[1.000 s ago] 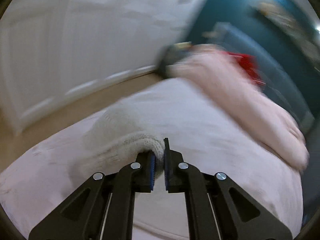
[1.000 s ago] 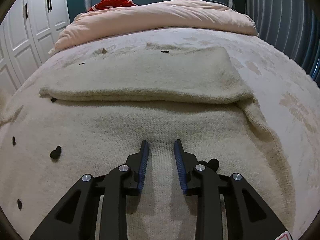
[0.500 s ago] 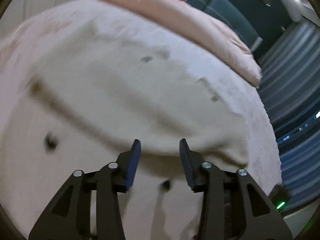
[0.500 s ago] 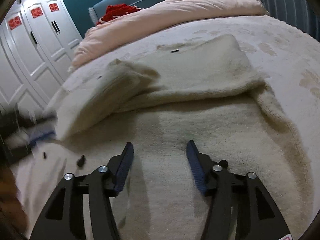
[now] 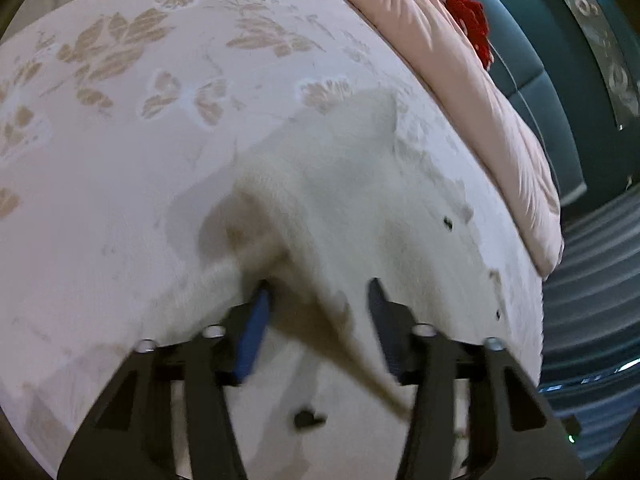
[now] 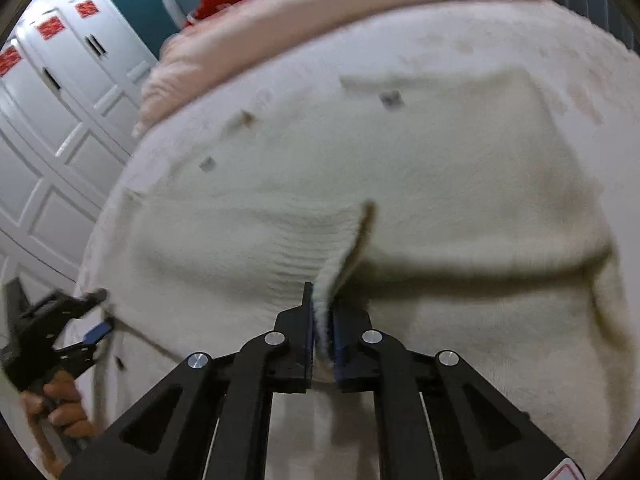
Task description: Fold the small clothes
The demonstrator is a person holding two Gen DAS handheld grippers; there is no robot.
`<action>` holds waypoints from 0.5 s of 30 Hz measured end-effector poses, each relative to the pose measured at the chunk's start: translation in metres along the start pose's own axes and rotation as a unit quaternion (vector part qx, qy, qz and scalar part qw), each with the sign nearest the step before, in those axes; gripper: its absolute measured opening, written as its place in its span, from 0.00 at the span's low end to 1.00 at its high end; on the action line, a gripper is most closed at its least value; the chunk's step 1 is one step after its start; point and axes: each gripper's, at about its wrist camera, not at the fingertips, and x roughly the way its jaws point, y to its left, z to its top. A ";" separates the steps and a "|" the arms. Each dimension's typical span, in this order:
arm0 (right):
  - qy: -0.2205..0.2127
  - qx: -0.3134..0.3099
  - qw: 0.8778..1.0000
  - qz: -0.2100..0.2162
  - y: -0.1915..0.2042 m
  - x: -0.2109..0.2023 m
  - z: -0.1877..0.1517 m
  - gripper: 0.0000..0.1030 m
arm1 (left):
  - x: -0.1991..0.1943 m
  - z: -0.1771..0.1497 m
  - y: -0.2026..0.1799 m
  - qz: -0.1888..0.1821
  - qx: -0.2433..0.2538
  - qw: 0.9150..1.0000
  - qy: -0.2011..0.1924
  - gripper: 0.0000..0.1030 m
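A cream knit sweater (image 6: 400,184) with small dark buttons lies spread on the bed. My right gripper (image 6: 322,300) is shut on a ribbed edge of it and holds that edge lifted into a ridge. In the left wrist view the sweater (image 5: 360,184) rises in a fold that runs down between the fingers of my left gripper (image 5: 318,284). Its jaws are closing, and the pads stand apart from the cloth. The right wrist view shows the left gripper (image 6: 103,310) at the sweater's left edge, held by a hand (image 6: 60,404).
The floral bedspread (image 5: 120,80) lies under the sweater. A pink duvet (image 5: 460,60) with a red garment (image 5: 472,20) is heaped at the head of the bed, against a teal headboard (image 5: 540,60). White wardrobe doors (image 6: 60,120) stand left of the bed.
My right gripper opened wide, then shut on the sweater's ribbed edge and lifted it. My left gripper let go of its fold, swung to the sweater's left edge, and its jaws narrowed.
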 end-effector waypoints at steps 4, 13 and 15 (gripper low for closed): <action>-0.111 -0.057 0.992 0.015 0.022 -0.065 0.057 0.06 | -0.010 0.017 -0.039 -0.018 0.049 0.997 -0.049 0.30; -0.002 -0.012 0.995 -0.101 -0.087 0.027 0.070 0.08 | 0.035 -0.022 -0.060 0.003 0.071 0.997 0.000 0.37; -0.028 0.008 0.997 -0.071 -0.092 0.018 0.066 0.11 | 0.044 -0.025 -0.052 0.005 0.051 0.999 0.002 0.37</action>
